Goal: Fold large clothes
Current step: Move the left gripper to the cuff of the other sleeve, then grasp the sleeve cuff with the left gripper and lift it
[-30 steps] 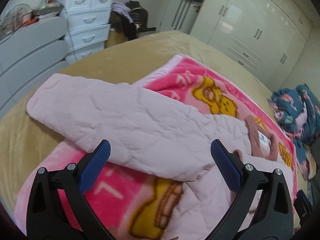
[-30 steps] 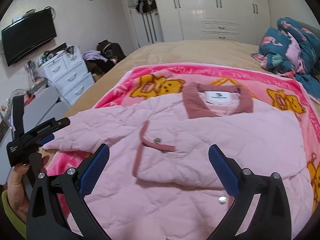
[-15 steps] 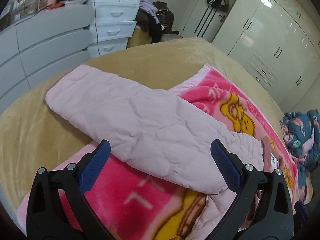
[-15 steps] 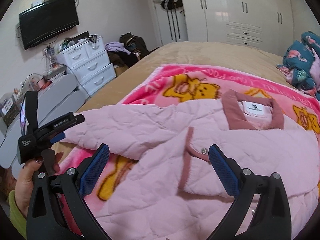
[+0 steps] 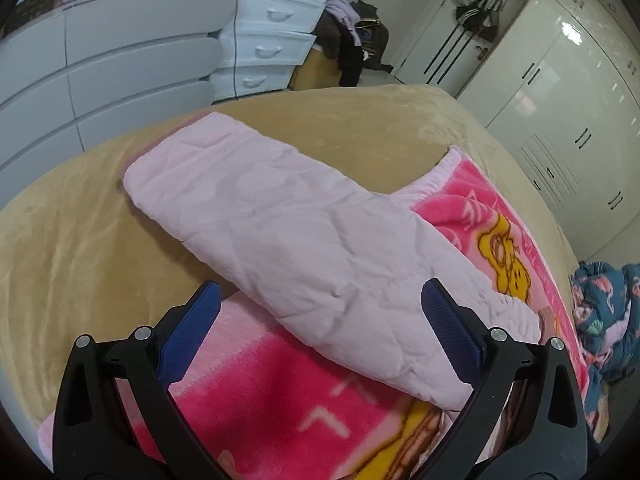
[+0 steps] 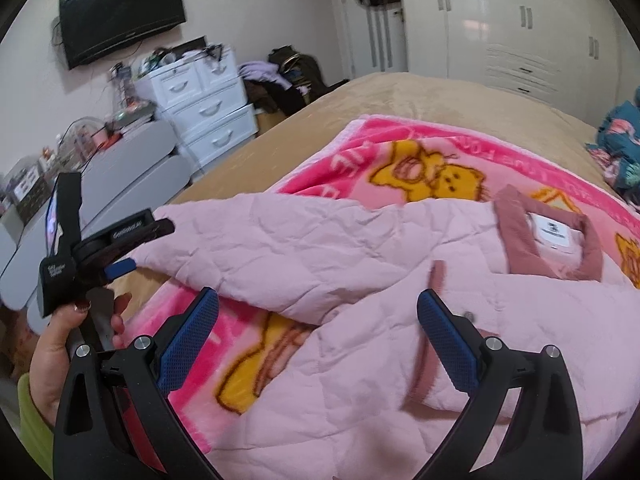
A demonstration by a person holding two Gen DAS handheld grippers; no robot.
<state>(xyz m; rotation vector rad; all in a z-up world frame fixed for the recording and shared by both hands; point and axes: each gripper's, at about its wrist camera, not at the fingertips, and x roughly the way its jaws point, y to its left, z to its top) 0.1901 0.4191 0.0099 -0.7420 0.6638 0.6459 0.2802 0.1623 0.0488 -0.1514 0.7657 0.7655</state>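
My left tongs (image 5: 320, 320) hang spread wide with nothing between the blue pads (image 5: 450, 330), just above the near end of the sleeve (image 5: 288, 240). The sleeve belongs to the pink quilted jacket (image 6: 380, 320) and stretches flat to the far left, its cuff lying on the tan bed cover (image 5: 80, 240) past the edge of the pink bear blanket (image 5: 280, 392).

My right tongs (image 6: 318, 332) are spread wide too and grip nothing. They hover over the jacket's body, which lies on the blanket (image 6: 420, 160) with its dusty-rose collar (image 6: 548, 232) and white label to the far right. A front panel trimmed in the same rose is folded across the chest.

In the right view my left hand (image 6: 60, 344) shows at the near left, holding the other tool by its handle, its tip beside the sleeve's cuff end. White drawers (image 6: 204, 108) and a wall television (image 6: 120, 12) stand beyond the bed on the left.
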